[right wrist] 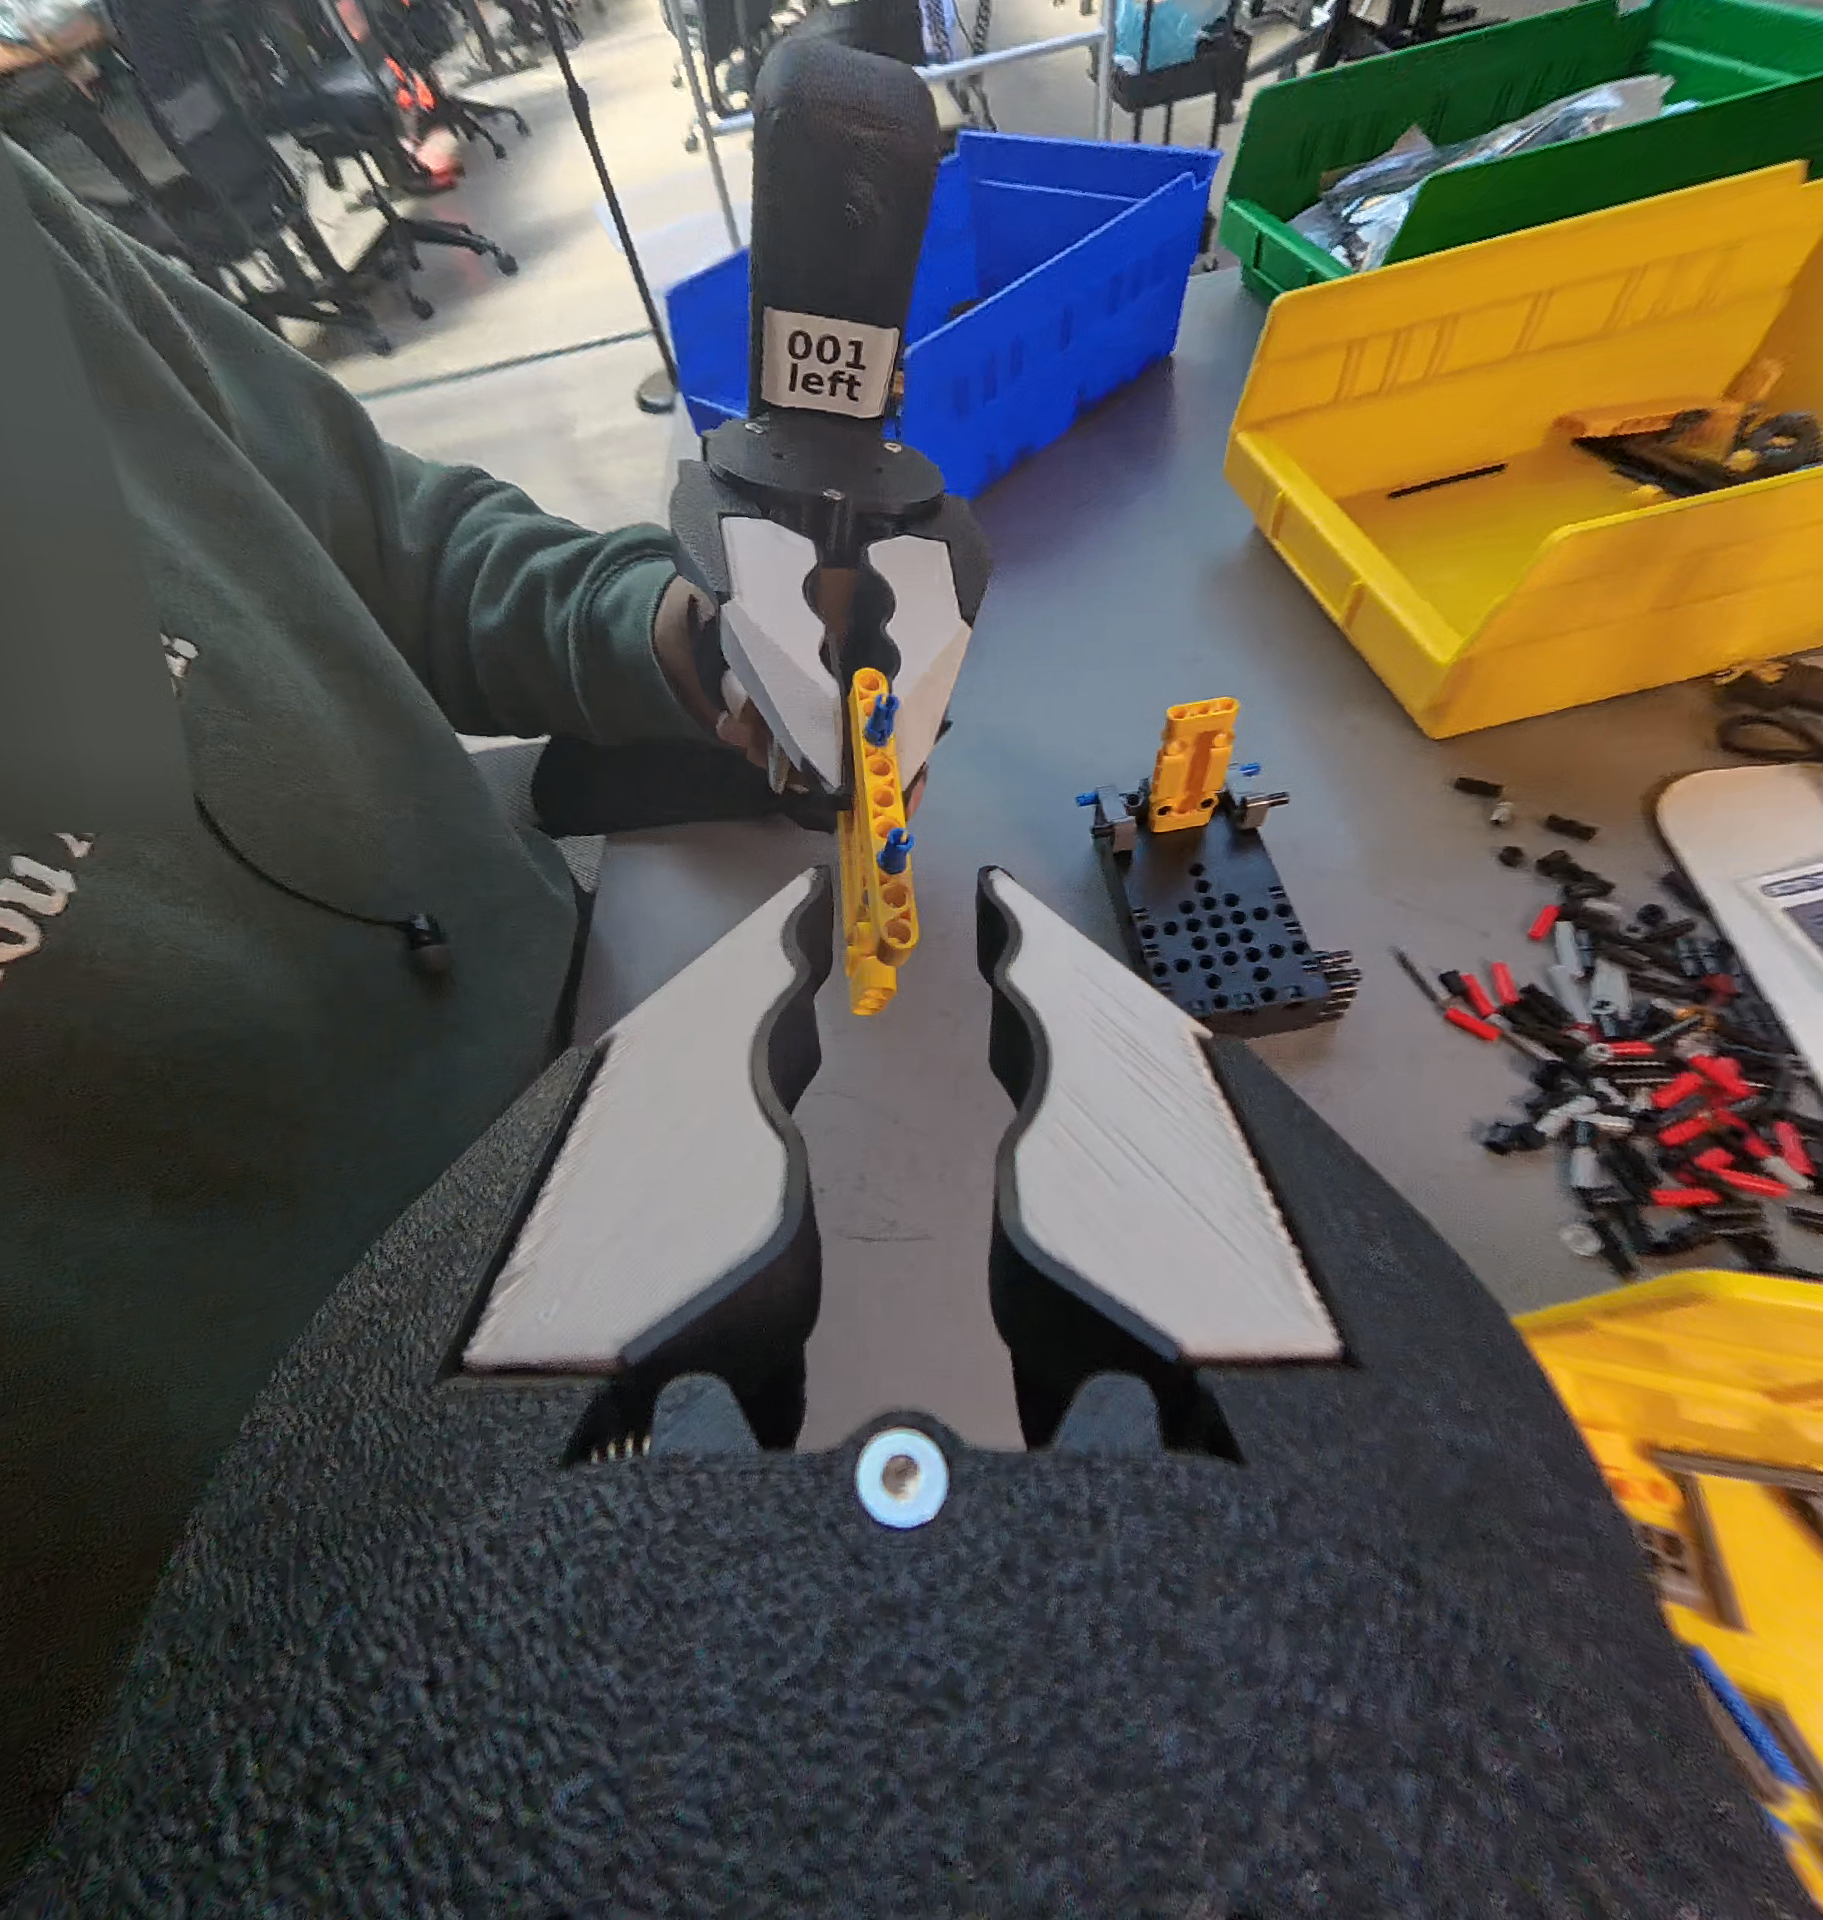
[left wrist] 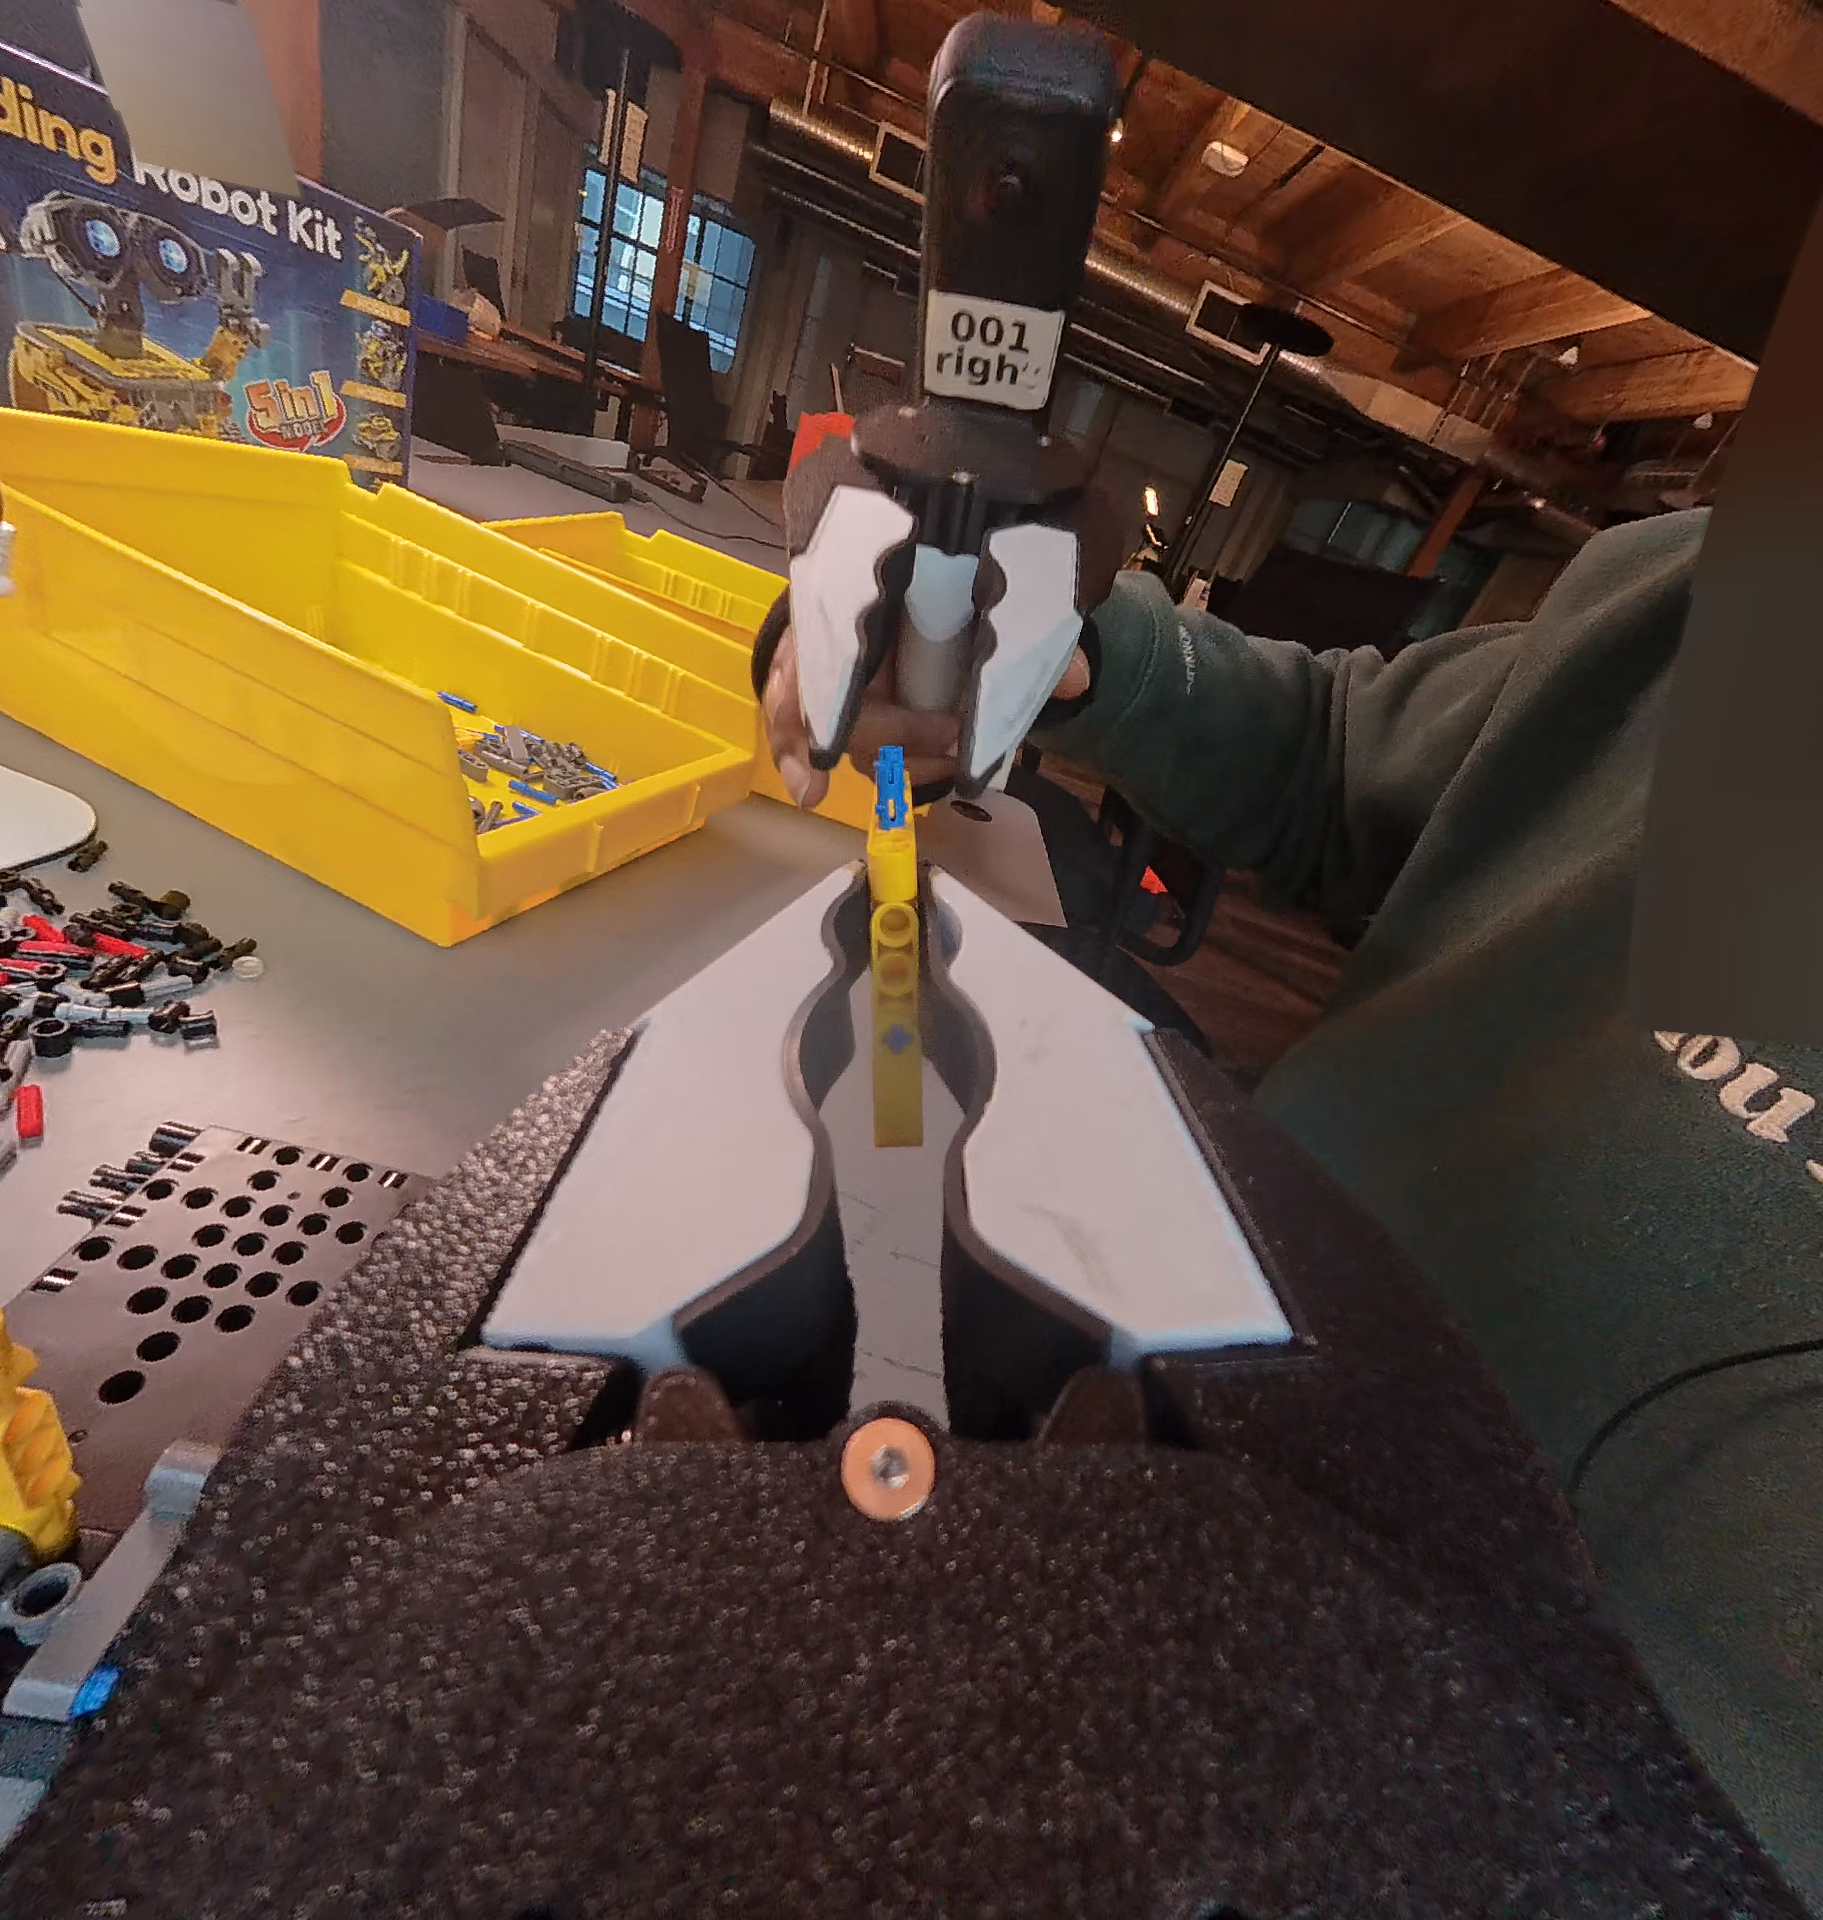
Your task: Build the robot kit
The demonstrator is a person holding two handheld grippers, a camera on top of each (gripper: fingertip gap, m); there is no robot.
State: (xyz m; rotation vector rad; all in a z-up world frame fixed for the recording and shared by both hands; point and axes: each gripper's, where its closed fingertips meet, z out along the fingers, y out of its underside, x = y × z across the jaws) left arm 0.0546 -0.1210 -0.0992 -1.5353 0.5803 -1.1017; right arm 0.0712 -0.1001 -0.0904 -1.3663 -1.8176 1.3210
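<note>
I hold the left gripper (left wrist: 894, 883) with its fingers clenched on a yellow beam with holes (right wrist: 879, 883). The beam is in the air above the grey counter (right wrist: 1094, 644), not resting on anything. The fingers pinch it on its flat sides near one end, and most of the beam stands free beyond the tips. Two small blue pins sit in its holes: one (right wrist: 881, 717) close to the left fingers, the other (right wrist: 894, 850) lower on the free part.

The right gripper (right wrist: 902, 883) faces the left one, and its fingers are released, with a clear gap between them. In the right wrist view the free end of the beam hangs just beside the tip of its left finger; I cannot tell if they touch. From the left wrist view a blue pin appears between the right fingertips, apart from both.

I judge that the grip, being near one end, lets the beam turn easily under a side push, so the left hand should be kept steady and the right fingers centred around the pin.

On the counter to the right stand a black plate with holes (right wrist: 1224, 935), with a yellow block (right wrist: 1193, 764) on its far edge, and a heap of small black, red and grey pieces (right wrist: 1665, 1091). Farther away are a yellow bin (right wrist: 1509, 582), a blue bin (right wrist: 1042, 312) and a green bin (right wrist: 1509, 104).
</note>
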